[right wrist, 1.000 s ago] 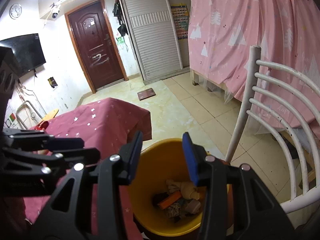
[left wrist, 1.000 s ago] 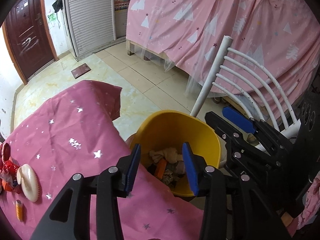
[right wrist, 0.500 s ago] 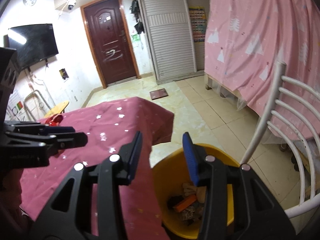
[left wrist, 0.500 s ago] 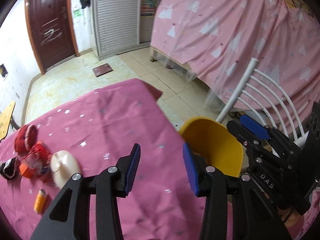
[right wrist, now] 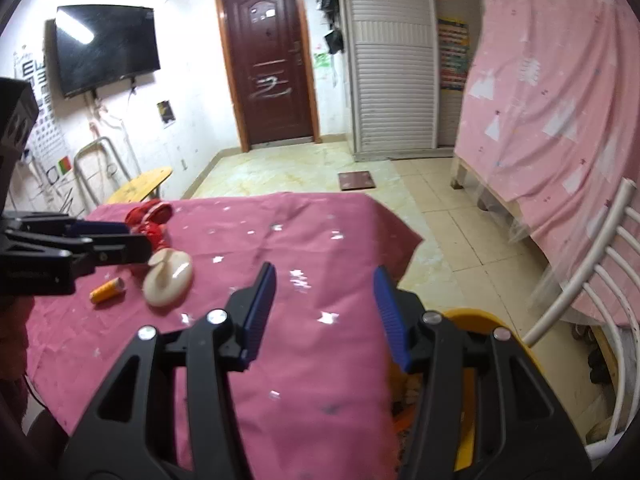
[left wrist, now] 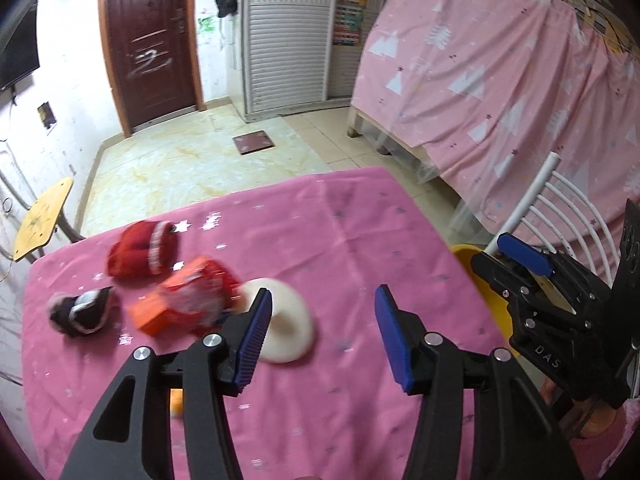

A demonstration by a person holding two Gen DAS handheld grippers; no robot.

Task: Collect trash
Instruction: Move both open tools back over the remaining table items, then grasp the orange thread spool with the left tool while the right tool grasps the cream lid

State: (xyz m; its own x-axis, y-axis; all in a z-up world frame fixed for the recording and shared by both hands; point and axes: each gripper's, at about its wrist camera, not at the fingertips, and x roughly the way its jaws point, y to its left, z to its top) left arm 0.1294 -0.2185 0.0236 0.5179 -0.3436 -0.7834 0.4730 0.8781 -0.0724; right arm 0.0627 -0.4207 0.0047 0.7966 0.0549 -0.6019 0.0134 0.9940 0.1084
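Fingers (left wrist: 256,332) of our left gripper (left wrist: 320,332) are spreading with nothing between them, poised above the pink-clothed counter (left wrist: 360,240). In the left wrist view the trash lies from about nine to eleven o'clock of the gripper: an orange-and-red wrapper (left wrist: 184,304), a red knitted piece (left wrist: 142,250), a dark bundle (left wrist: 80,308), and a small orange tube (left wrist: 176,402) half hidden behind the left finger. A cream disc-shaped thing (left wrist: 288,328) sits just beside the left finger's tip; whether it counts as trash we cannot tell. The yellow bin (left wrist: 492,300) shows at three o'clock, off the counter's edge, mostly covered by our right gripper (left wrist: 516,268). We judge the risk to be a hasty close that catches the loose cloth along with an item and drags the rest; the view is blurred, so aim is uncertain. In the right wrist view the right gripper (right wrist: 324,312) is likewise widening and bare, over clear cloth (right wrist: 304,248). The disc (right wrist: 168,280), tube (right wrist: 106,290) and red pieces (right wrist: 150,220) lie at ten o'clock, with the left gripper (right wrist: 100,240) between us and them, so the two could collide. The bin (right wrist: 516,352) is at four o'clock, close by a white chair (right wrist: 592,272).
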